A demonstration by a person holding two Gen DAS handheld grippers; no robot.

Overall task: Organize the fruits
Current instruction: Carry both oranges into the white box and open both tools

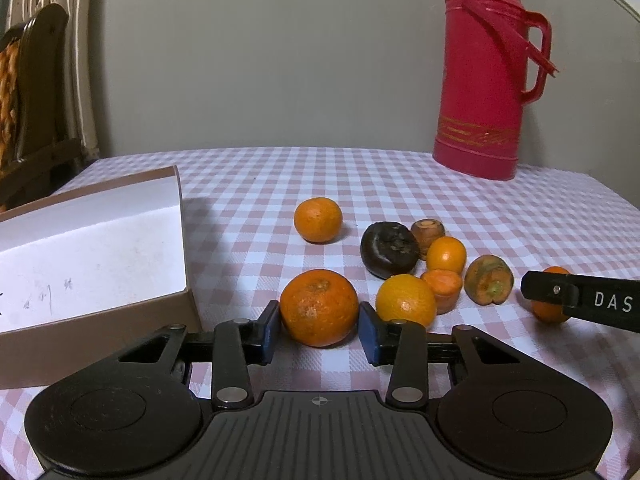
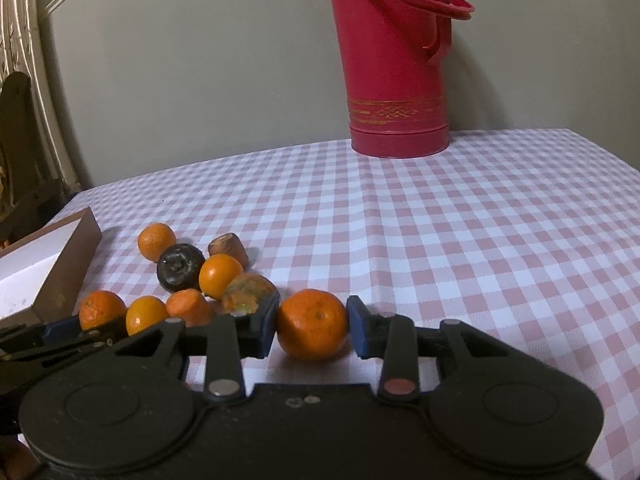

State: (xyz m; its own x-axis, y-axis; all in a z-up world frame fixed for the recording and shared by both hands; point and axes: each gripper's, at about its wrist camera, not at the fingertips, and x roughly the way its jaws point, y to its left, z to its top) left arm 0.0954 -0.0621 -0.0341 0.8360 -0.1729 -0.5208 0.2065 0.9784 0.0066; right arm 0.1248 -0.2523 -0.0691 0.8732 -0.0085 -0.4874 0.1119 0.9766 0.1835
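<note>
- Left gripper (image 1: 319, 330): its blue pads flank a large orange (image 1: 319, 307) with a thin gap each side; the cardboard box (image 1: 92, 280) walls off 9 o'clock.
- At 2 o'clock a tight fruit cluster (image 1: 436, 268) leaves no lane between pieces.
- At 12 o'clock bare checkered cloth (image 1: 248, 200) runs past a lone orange (image 1: 318, 220) to the wall.
- Right gripper (image 2: 312, 330): open cloth from 12 to 3 o'clock; a red thermos (image 2: 394, 60) stands far at 12.
</note>
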